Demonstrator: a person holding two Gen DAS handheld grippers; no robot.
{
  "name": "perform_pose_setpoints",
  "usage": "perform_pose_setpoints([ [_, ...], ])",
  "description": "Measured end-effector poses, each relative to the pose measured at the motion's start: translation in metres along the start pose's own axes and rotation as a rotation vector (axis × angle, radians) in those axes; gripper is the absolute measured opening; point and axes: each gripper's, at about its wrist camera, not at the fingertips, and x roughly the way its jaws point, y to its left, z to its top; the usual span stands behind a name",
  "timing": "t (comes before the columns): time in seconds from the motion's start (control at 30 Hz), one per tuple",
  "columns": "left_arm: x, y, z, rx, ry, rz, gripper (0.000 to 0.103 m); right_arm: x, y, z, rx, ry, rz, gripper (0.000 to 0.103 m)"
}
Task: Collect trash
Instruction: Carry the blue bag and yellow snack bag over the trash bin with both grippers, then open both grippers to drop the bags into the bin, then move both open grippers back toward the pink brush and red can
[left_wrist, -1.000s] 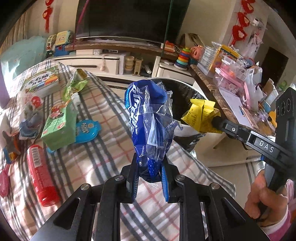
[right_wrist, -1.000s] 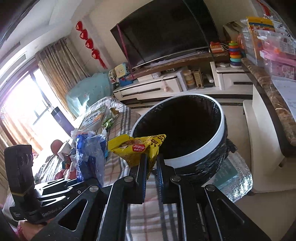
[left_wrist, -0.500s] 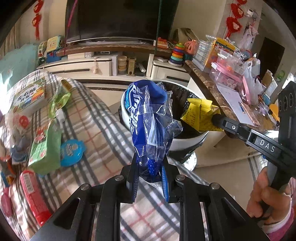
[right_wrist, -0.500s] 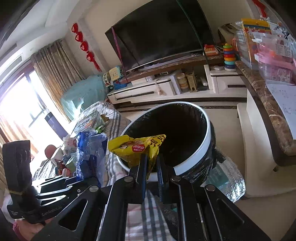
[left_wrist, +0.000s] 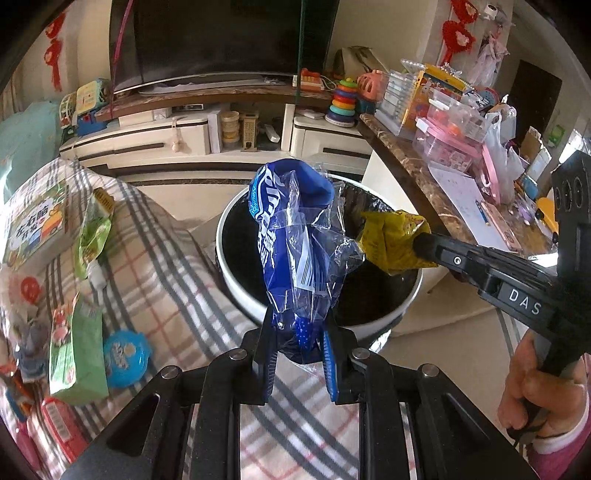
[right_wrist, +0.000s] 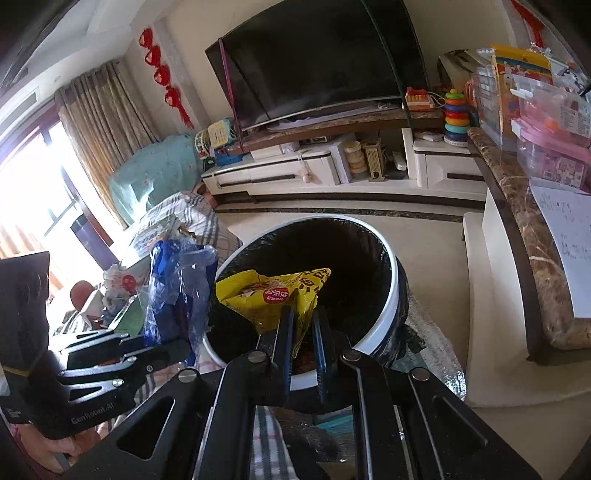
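My left gripper (left_wrist: 299, 339) is shut on a crumpled blue and clear plastic wrapper (left_wrist: 295, 236), held upright at the near rim of a round white bin with a black liner (left_wrist: 236, 280). My right gripper (right_wrist: 301, 325) is shut on a yellow snack packet (right_wrist: 273, 295) and holds it over the bin's black opening (right_wrist: 332, 251). The yellow packet (left_wrist: 391, 240) and the right gripper also show in the left wrist view, over the bin's right side. The blue wrapper (right_wrist: 177, 280) shows left of the bin in the right wrist view.
A plaid-covered surface (left_wrist: 155, 266) left of the bin carries a green carton (left_wrist: 77, 350), a blue round pack (left_wrist: 125, 354), a red tube (left_wrist: 59, 428), a green packet (left_wrist: 92, 229) and a box (left_wrist: 33, 221). A marble counter (right_wrist: 524, 236) stands right; a TV cabinet (right_wrist: 332, 170) behind.
Both grippers have moved forward toward the bin with their wrappers. The yellow packet now hangs over the opening, and the blue wrapper has reached the near rim.
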Motion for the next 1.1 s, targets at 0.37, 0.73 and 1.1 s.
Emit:
perform_pose_setpoints([
  [0.37, 0.028, 0.001, 0.026, 0.004, 0.04, 0.005, 0.022, 0.022, -0.008, 0.017, -0.037, 0.065, -0.033, 0.01],
  [0.73, 0.025, 0.007, 0.022, -0.037, 0.014, 0.017, 0.049, 0.025, -0.017, 0.019, -0.004, 0.072, -0.034, 0.035],
  [1.1, -0.011, 0.025, -0.031, -0.125, -0.033, 0.028, 0.056, 0.009, -0.002, 0.006, 0.018, 0.023, 0.021, 0.079],
])
